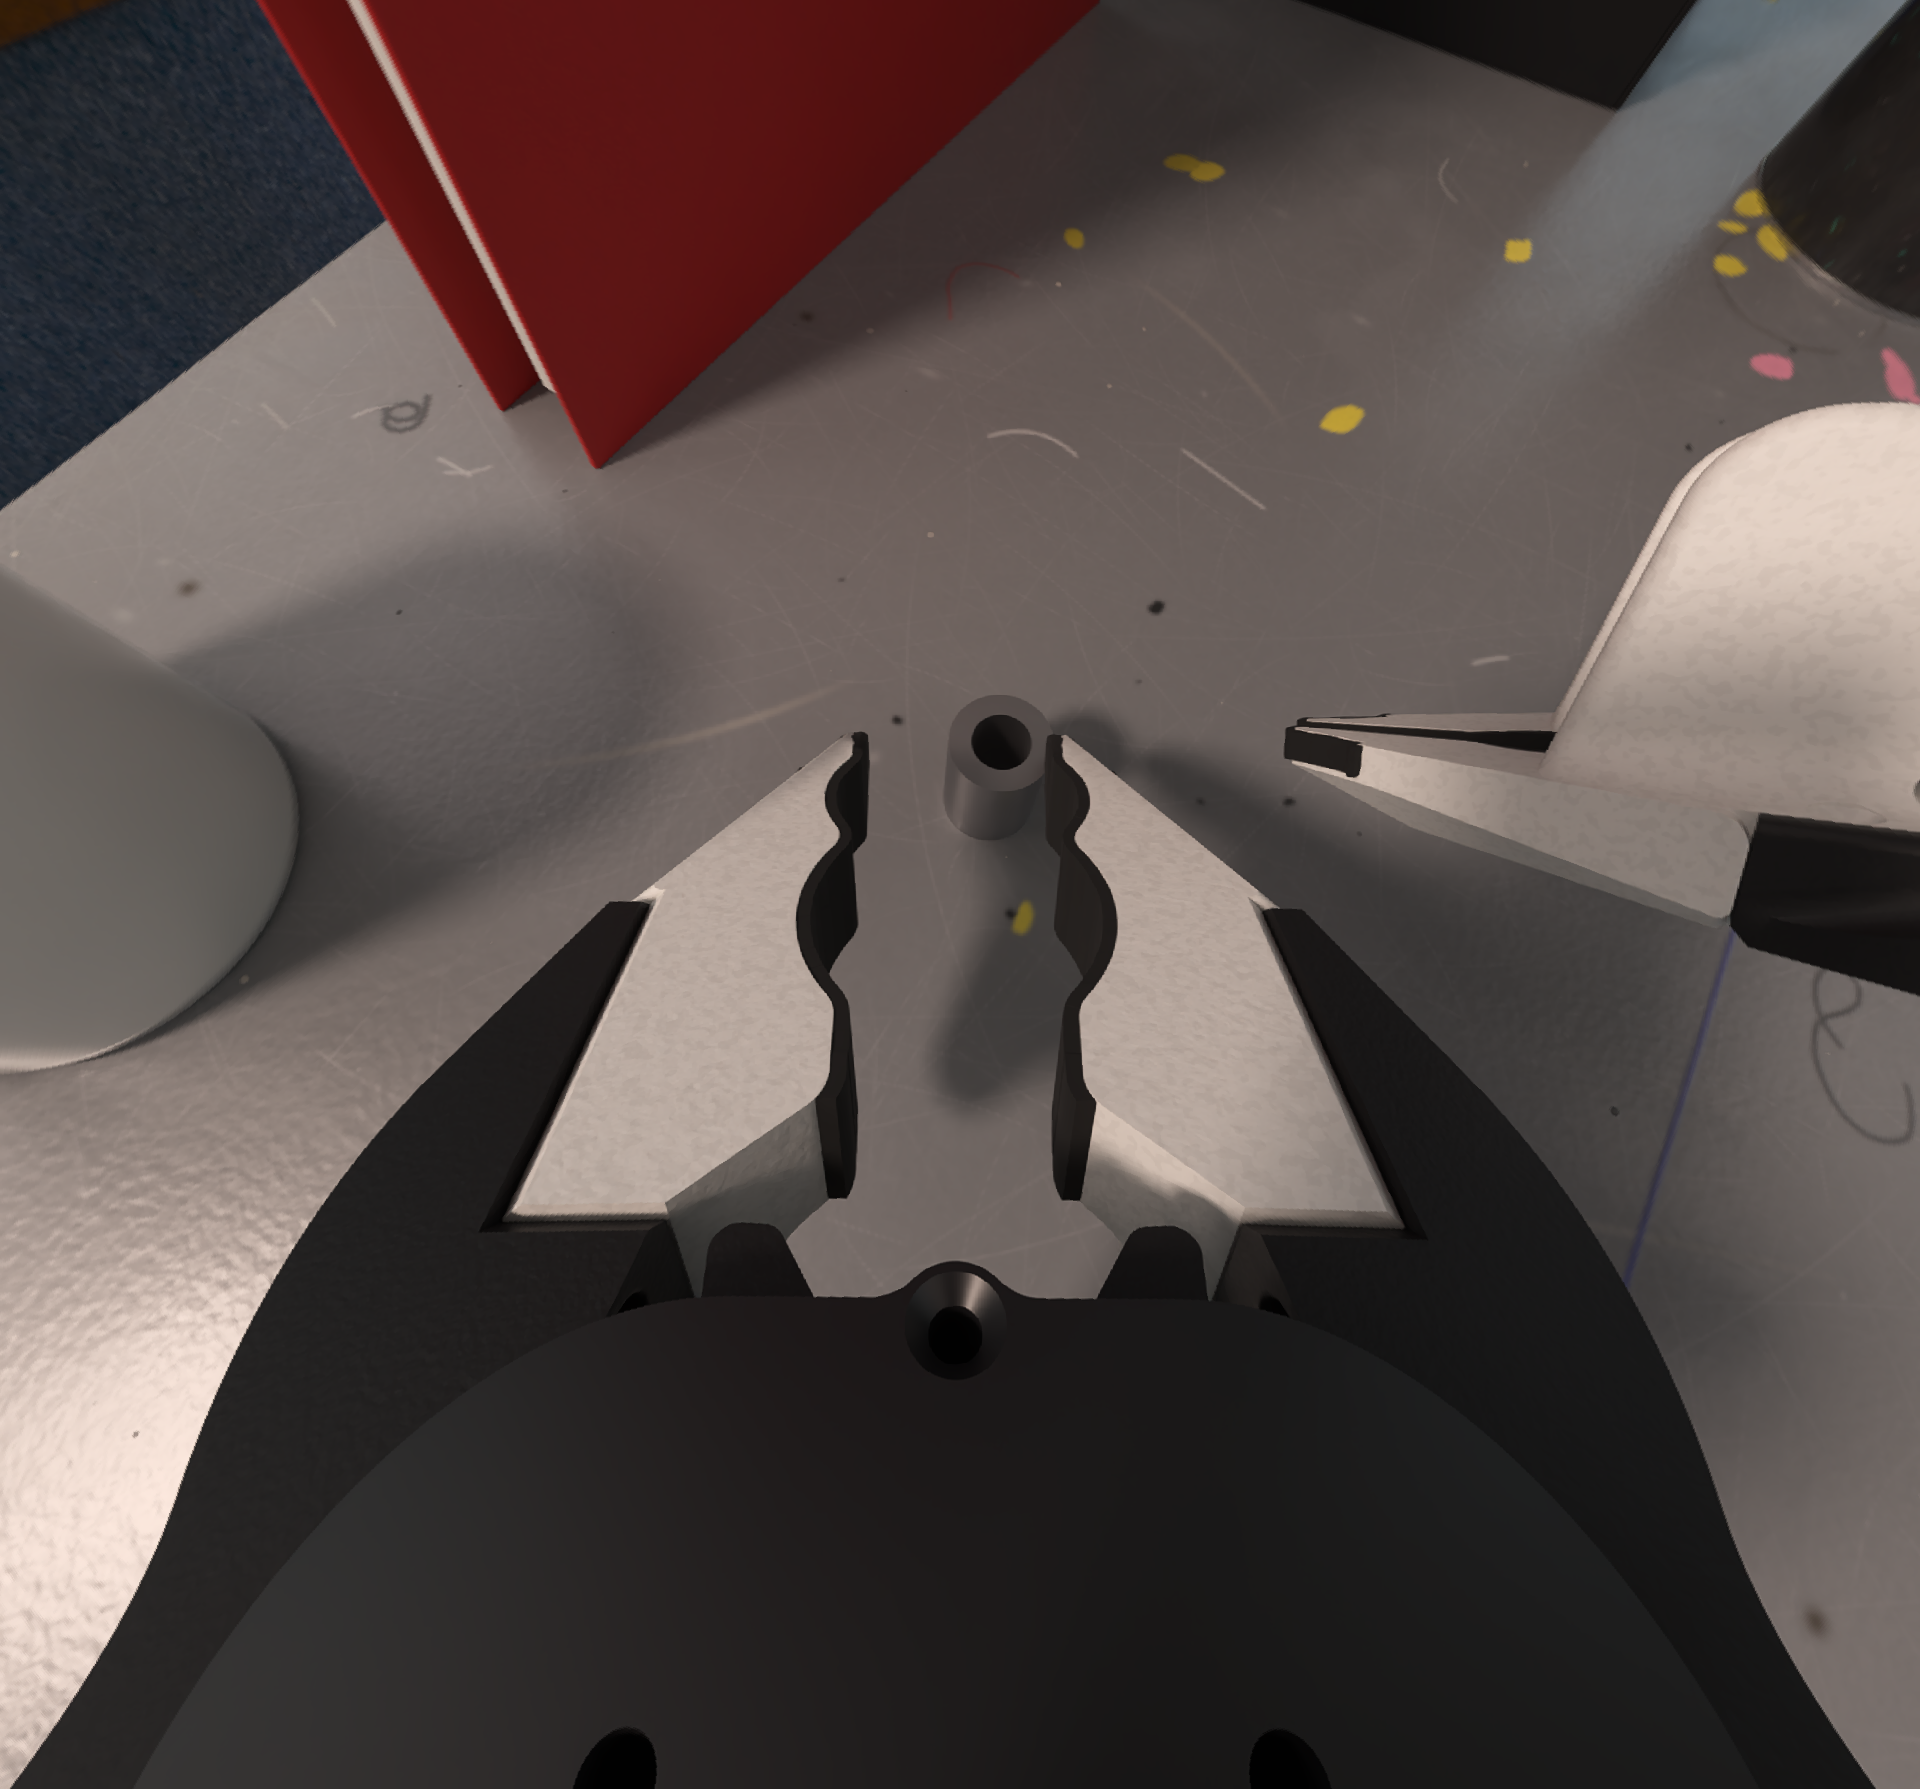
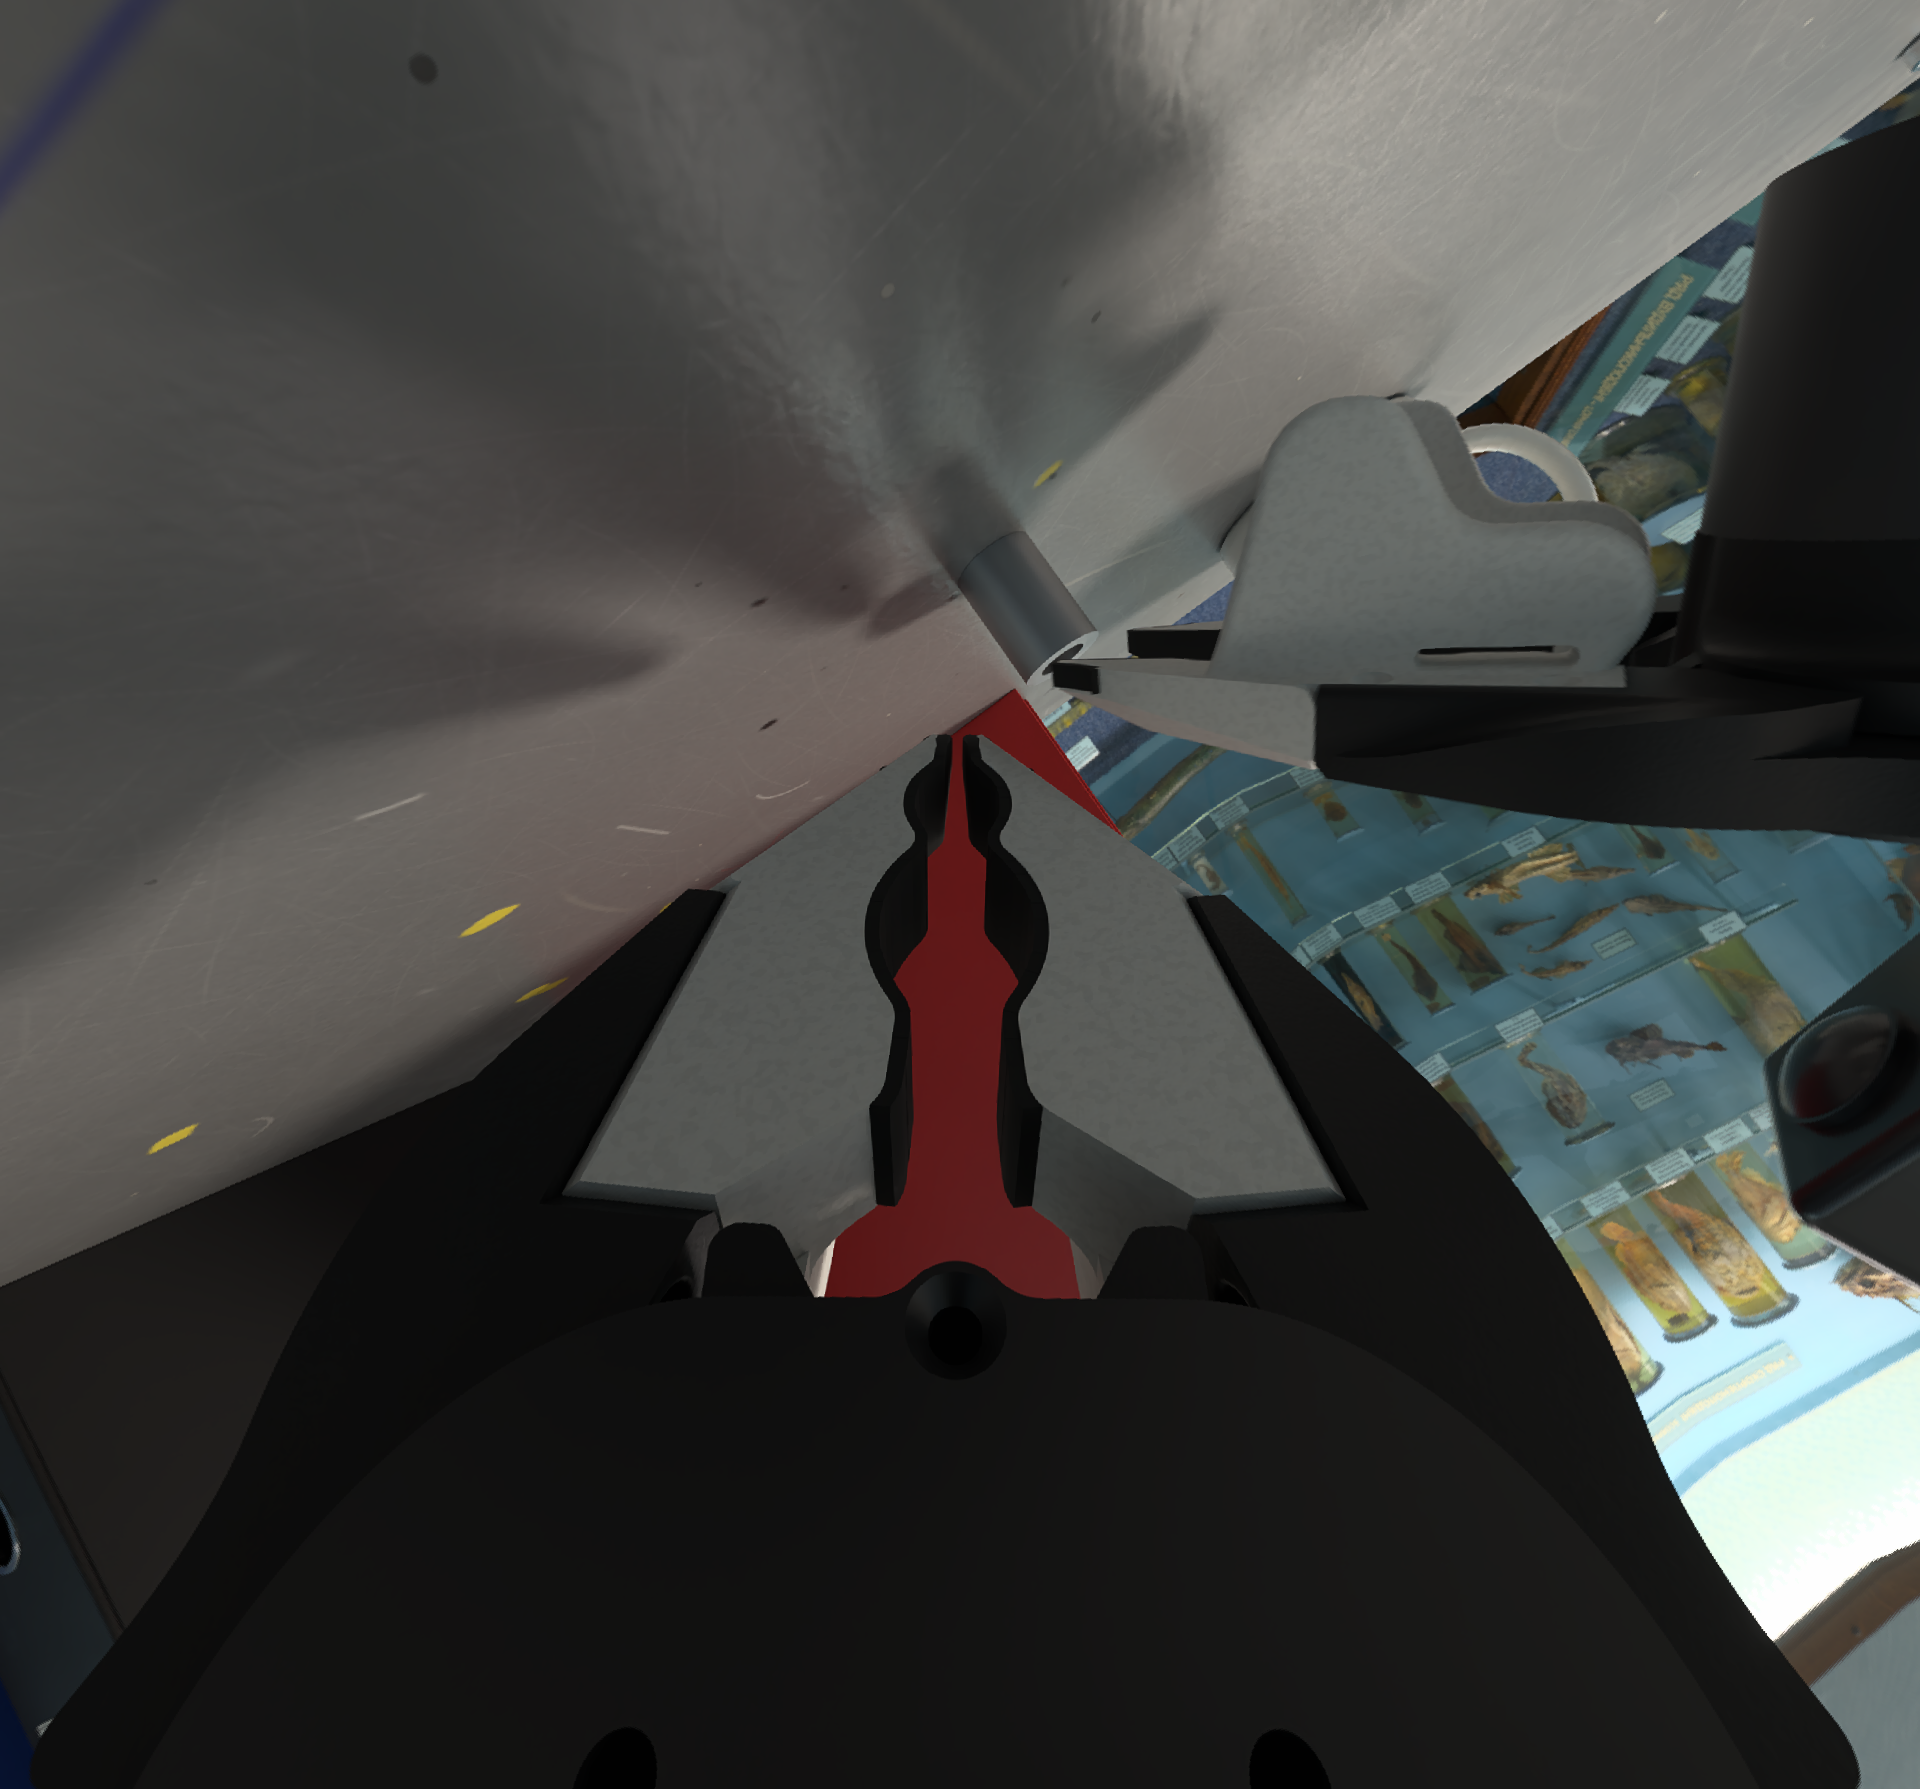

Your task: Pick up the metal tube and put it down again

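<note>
I've got the metal tube standing upright on the tabletop, bore facing up, right at the tips of my left tongs and hugging the right-hand finger. Those tongs are parted, not gripping. My right tongs sit nearly closed, empty, off to the tube's side; left is nearer. No readable markings on the tube.

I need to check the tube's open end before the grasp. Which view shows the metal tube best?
The left wrist view: the metal tube stands upright, bore visible, between the open left gripper fingers. The right wrist view shows only its side.
</note>
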You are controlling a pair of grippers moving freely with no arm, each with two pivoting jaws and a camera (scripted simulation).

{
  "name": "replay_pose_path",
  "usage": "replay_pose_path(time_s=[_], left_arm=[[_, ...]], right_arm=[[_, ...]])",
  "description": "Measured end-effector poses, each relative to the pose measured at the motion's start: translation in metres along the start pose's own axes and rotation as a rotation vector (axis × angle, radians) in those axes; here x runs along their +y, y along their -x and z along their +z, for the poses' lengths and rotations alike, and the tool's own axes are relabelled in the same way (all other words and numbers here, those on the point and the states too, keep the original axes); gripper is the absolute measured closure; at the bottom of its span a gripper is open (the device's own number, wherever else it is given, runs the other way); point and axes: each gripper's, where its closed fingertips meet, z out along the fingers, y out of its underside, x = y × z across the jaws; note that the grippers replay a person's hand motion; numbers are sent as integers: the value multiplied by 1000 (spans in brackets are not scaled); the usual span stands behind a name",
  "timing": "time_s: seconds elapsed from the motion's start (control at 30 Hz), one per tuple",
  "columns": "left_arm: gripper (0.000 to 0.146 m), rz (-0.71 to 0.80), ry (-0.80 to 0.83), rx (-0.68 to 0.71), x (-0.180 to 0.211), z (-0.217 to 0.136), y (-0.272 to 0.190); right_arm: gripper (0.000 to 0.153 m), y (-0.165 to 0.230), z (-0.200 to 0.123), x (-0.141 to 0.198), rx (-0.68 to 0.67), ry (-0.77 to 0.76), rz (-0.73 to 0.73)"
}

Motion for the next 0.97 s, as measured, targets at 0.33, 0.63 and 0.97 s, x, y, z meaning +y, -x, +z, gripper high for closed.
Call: replay_pose_path(time_s=[0.33, 0.63, 0.97], left_arm=[[107, -1, -61, 69, 3, -8, 3], [97, -40, -49, 95, 25, -11, -2], [40, -151, -69, -3, 25, 5, -27]], right_arm=[[150, -2, -1, 8, 33, -18, 20], [151, -11, -23, 41, 169, -164, 154], [150, 31, 8, 113, 111, -254, 876]])
